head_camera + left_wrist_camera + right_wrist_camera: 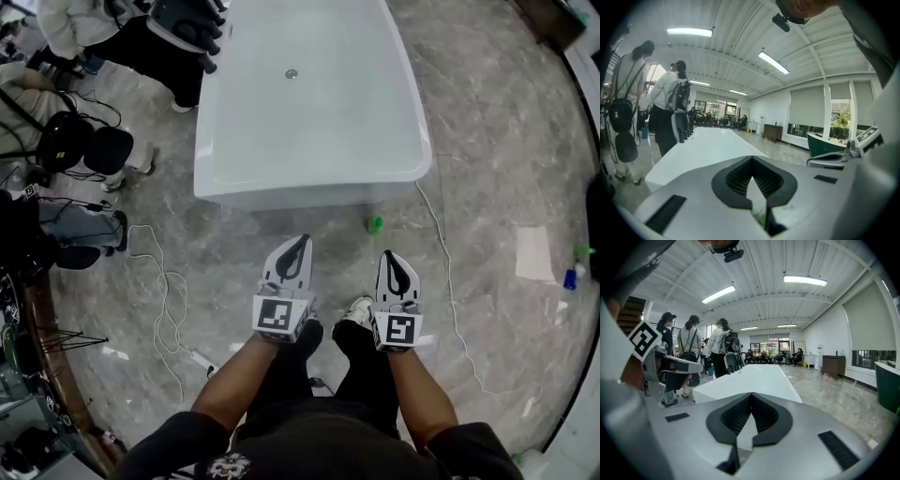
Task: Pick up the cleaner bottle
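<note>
A small green bottle [374, 224] stands on the grey marble floor, just below the near right corner of the white bathtub [309, 183]; it is too small for detail. My left gripper [302, 240] is held out over the floor in front of the tub, its jaws shut and empty, to the left of and a little nearer than the bottle. My right gripper [389, 254] hangs beside it, just short of the bottle, also shut on nothing. In the left gripper view a green speck [763, 218] shows through the slit below the closed tips [752, 159]. The right gripper view shows closed tips [751, 394] over the tub.
Several people with backpacks stand at the tub's far left end [141, 37]. Cables [164, 291] snake over the floor at the left, and a white cord [450, 281] runs at the right. A green bottle [583, 251], a blue bottle [569, 278] and a paper sheet [534, 253] lie at the right edge.
</note>
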The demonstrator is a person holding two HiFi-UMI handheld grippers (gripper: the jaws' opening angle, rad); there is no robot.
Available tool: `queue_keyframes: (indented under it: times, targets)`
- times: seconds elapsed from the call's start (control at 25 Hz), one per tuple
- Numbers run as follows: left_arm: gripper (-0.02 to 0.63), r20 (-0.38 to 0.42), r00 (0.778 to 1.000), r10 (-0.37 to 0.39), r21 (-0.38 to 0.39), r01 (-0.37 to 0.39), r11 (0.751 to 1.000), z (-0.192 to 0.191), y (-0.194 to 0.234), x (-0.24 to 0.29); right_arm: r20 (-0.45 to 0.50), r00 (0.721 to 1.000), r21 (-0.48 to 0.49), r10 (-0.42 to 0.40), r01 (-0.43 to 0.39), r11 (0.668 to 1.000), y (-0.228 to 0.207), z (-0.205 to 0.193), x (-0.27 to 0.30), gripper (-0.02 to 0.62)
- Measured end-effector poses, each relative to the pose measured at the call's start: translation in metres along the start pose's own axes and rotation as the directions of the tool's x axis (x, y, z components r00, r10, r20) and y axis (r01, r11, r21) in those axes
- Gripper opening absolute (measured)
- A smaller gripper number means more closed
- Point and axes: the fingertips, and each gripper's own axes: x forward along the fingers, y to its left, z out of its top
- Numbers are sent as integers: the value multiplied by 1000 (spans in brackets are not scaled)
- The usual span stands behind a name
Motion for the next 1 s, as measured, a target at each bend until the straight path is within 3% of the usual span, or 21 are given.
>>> queue_keyframes:
  times: [0.28,0.68,1.0]
  targets:
    - [2,-5,1000,12,-29,-12,1000,-126,18,59,-44,996,3,-79,79,997,-24,-123,51,6]
    - [2,31,1000,5,-38,-4,999,-328,37,135,-54,992,-5,-115,115,993,-48,-331,120,6]
    - [2,59,998,-12,-22,14,1000,-424,44,177,-12,985,-6,-172,172,985,-68,-444,152,6]
